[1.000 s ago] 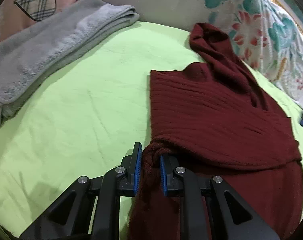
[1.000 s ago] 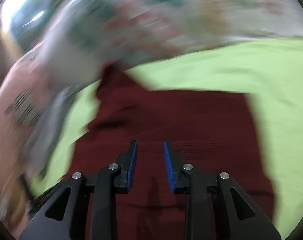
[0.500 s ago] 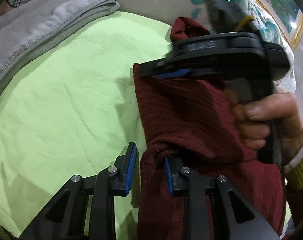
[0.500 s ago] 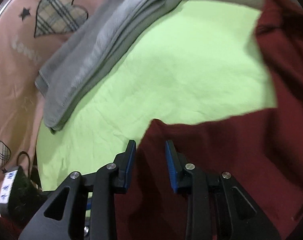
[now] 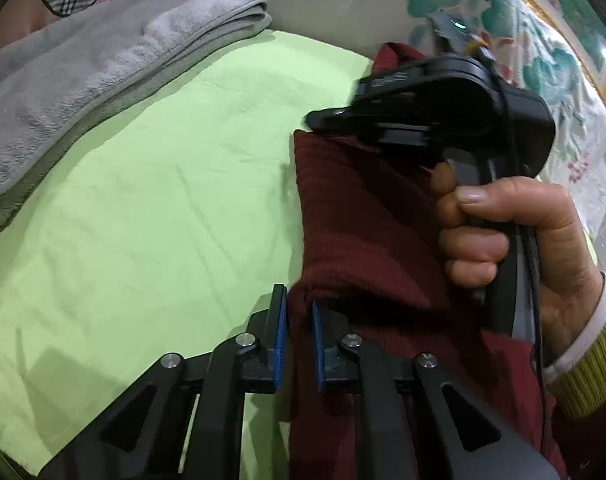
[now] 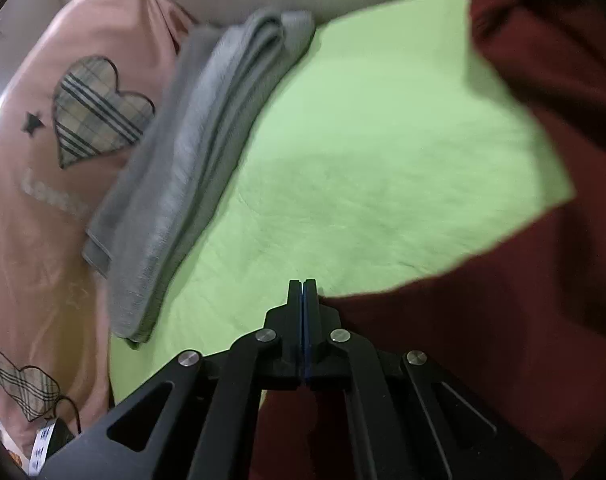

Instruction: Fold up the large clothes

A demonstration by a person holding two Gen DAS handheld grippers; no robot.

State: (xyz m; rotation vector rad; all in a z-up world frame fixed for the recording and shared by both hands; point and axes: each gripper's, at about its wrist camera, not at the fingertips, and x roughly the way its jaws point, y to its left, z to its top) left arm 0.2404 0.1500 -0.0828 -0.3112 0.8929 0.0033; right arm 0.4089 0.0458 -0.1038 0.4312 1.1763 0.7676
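Note:
A maroon ribbed sweater (image 5: 363, 220) lies on a lime green sheet (image 5: 163, 200). My left gripper (image 5: 299, 320) has a bunched near edge of the sweater filling the gap between its blue pads, and its jaws are closing. A hand (image 5: 503, 232) holds my right gripper (image 5: 319, 118) over the sweater, with its tip at the far left corner. In the right wrist view the right gripper (image 6: 303, 292) has its pads together, pinching that corner of the sweater (image 6: 503, 320).
A folded grey towel (image 5: 83, 80) (image 6: 207, 140) lies along the sheet's far left edge. Behind it is pink cloth with plaid hearts (image 6: 43, 160). A floral quilt (image 5: 543, 60) borders the far right. Bare green sheet (image 6: 383, 160) stretches between towel and sweater.
The right gripper swept in over the sweater to its far left corner and shut there. The left gripper stayed on the bunched edge and its jaws narrowed.

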